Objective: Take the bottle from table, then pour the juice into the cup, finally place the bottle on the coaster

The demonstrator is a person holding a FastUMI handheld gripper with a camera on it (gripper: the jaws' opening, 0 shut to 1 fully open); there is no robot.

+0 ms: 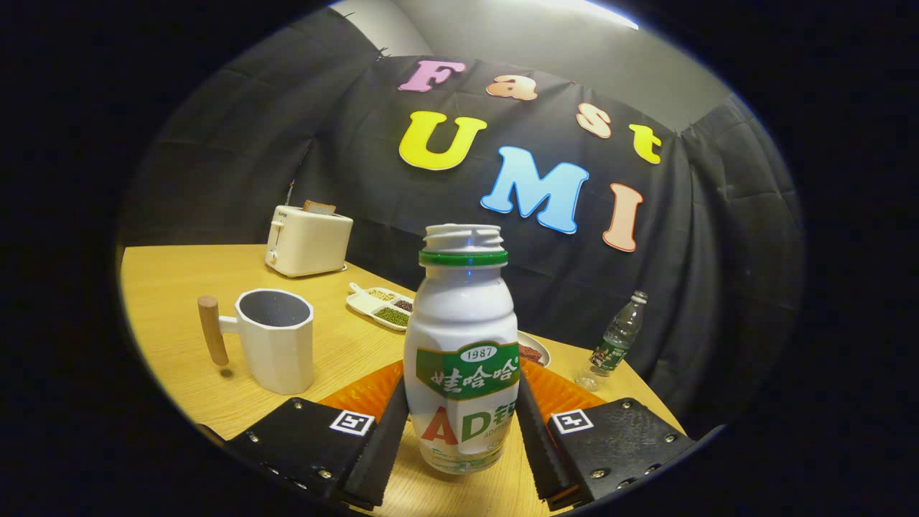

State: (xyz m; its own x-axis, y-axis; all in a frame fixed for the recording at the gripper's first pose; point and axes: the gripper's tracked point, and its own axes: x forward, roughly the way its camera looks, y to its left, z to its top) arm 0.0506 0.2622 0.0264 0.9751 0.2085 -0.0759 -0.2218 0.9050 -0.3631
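The counter (179, 287) is carrying everything here. The bottle (462, 345) is standing upright at twelve o'clock from the hand-held gripper (459, 438), long axis vertical, cap off. The fingers are flanking its lower body, seemingly pressing both sides, so I'm calling it gripped. The cup (276, 341) is waiting at ten o'clock, the orange coaster (366, 391) lying just behind the bottle.
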